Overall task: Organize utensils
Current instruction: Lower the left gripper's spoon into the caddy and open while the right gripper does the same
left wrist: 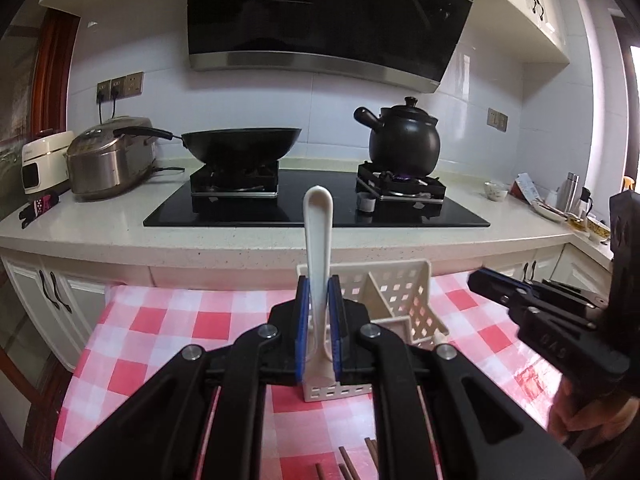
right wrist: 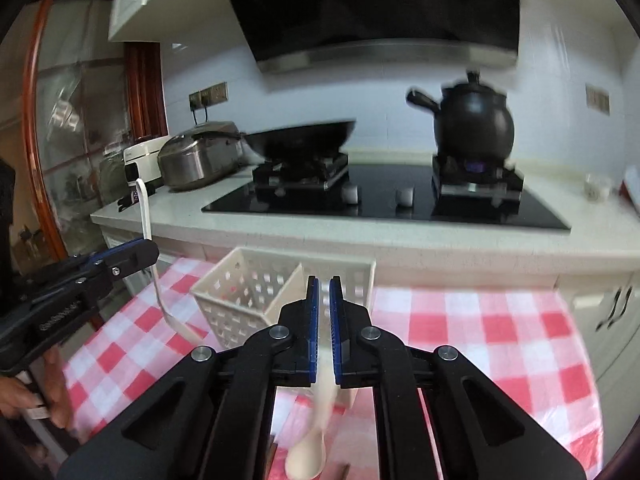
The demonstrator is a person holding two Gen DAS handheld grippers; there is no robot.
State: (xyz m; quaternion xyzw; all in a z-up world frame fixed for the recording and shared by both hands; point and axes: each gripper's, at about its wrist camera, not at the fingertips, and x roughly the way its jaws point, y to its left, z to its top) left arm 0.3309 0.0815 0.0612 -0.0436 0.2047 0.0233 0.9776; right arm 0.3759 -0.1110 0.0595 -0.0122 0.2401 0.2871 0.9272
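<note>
My left gripper (left wrist: 319,290) is shut on a white spoon (left wrist: 318,240), handle up, held upright just in front of the cream perforated utensil caddy (left wrist: 404,296). In the right wrist view this gripper (right wrist: 150,250) holds the spoon (right wrist: 154,276) to the left of the caddy (right wrist: 256,292), bowl down above the cloth. My right gripper (right wrist: 324,286) is shut on a second pale spoon (right wrist: 310,456), whose blurred bowl hangs below the fingers. The right gripper (left wrist: 478,282) shows at the right of the left wrist view.
The caddy stands on a red-and-white checked tablecloth (right wrist: 480,332). Brown chopsticks (left wrist: 346,468) lie near the front edge. Behind is a counter with a hob, a wok (left wrist: 240,144), a black clay pot (left wrist: 402,138) over a lit burner and a rice cooker (left wrist: 108,156).
</note>
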